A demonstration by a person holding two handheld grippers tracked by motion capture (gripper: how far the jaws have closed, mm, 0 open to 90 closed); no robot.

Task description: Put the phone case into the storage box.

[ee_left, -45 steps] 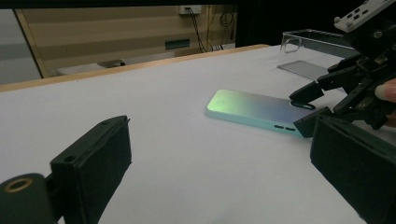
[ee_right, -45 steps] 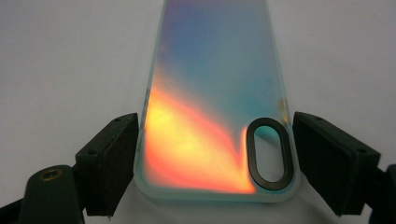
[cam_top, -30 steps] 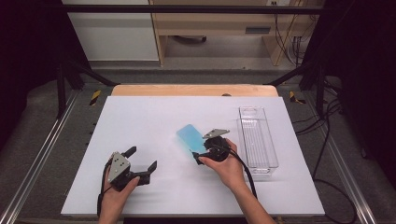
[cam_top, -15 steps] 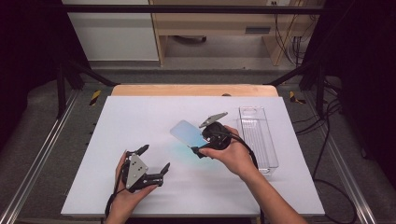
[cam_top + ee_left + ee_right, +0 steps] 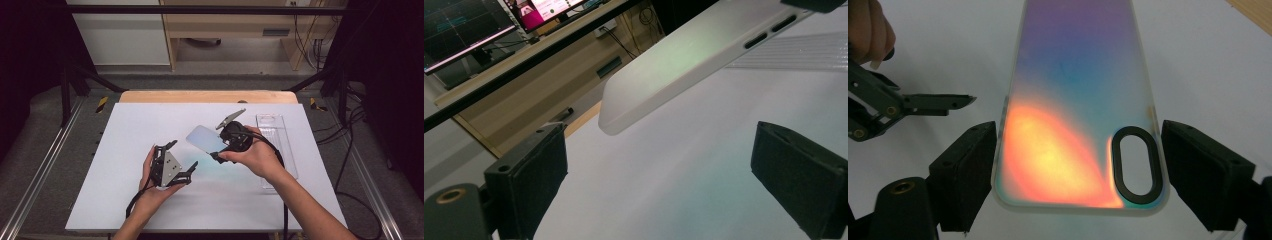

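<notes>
Black left gripper (image 5: 181,161), grey plate, black right gripper (image 5: 216,150), seemingly brass-ringed screw holes

Iridescent orange-blue-purple phone case (image 5: 1078,105)

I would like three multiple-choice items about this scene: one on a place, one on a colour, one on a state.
1. Where is the clear tray?
A. at the table's right edge
B. at the table's left edge
C. on the floor

2. What colour is the ring around the camera cutout of the phone case?
A. red
B. black
C. white

3. How is the case now?
A. lying flat on the table
B. inside the tray
C. held up, clamped in the right hand-held gripper

Answers: 1 A, the high view shows it right of the hand; 2 B, the right gripper view shows a black oval; 3 C, both jaws press its sides, and it casts a glow on the table below.
</notes>
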